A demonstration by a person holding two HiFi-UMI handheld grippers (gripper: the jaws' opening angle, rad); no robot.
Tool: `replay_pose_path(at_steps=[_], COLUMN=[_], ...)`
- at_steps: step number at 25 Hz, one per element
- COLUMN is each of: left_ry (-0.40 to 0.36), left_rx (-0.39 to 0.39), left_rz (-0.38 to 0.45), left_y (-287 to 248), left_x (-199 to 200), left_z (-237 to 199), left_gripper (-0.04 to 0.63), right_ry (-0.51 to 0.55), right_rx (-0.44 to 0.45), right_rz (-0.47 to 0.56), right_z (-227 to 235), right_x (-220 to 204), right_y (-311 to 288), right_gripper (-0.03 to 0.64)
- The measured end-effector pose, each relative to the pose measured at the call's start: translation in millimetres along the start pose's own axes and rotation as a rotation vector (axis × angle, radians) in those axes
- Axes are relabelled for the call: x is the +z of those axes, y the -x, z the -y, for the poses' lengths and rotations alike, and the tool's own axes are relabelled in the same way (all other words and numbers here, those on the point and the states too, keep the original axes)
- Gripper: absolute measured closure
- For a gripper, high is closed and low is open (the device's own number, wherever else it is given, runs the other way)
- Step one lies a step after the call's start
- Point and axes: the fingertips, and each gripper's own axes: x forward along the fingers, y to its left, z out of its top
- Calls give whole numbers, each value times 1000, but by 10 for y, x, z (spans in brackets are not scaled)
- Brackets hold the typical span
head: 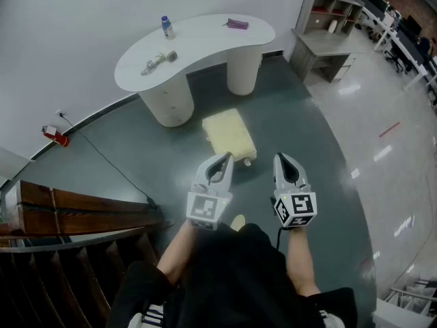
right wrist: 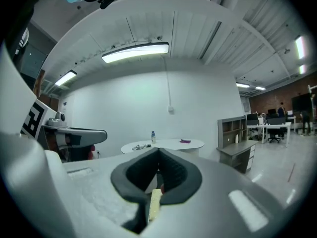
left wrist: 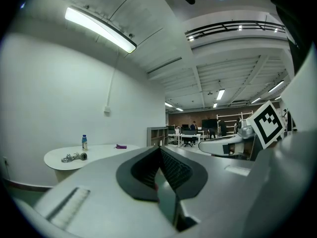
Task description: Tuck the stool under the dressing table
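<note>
the grey floor (head: 328,149) fills most of the head view, glossy toward the right. against the white wall stands the dressing table (head: 205,39), a white kidney-shaped top on two round white pedestals. at the lower left runs a dark wooden railing (head: 75,210), and at the upper right a grey desk with shelves (head: 328,33) stands well apart from the table. the stool (head: 230,133), pale yellow and oblong, sits on the floor out in front of the dressing table, not under its top; its far end lies near the gap between the two pedestals and its near end points toward the person. the left gripper (head: 219,161) and the right gripper (head: 285,159) are held side by side just short of the stool's near end, pointing roughly level toward the table. each claw is pinched fully together, with nothing caught between the dark pads. a thin black cable (head: 109,166) crosses the floor from a red object (head: 54,135) by the wall. on the tabletop lie a grey corded item (head: 158,61), a small bottle (head: 166,27) with a blue cap, and a purple item (head: 237,24) near the right end.
</note>
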Motion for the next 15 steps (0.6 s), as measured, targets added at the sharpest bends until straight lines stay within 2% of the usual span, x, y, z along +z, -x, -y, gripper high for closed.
replay_pose_path(at_steps=[11,15], left_ry=[3,14], left_rx=[42,66], left_rz=[-20,-44], left_y=[-2,-48], left_x=[-72,-125], left_z=[57,-85], left_gripper=[589,589], right_ry=[12,0], right_rx=[29,60], right_rz=[-28,-48], right_z=[100,43], right_x=[-119,-154], right_y=[-1,-184], right_gripper=[617,617])
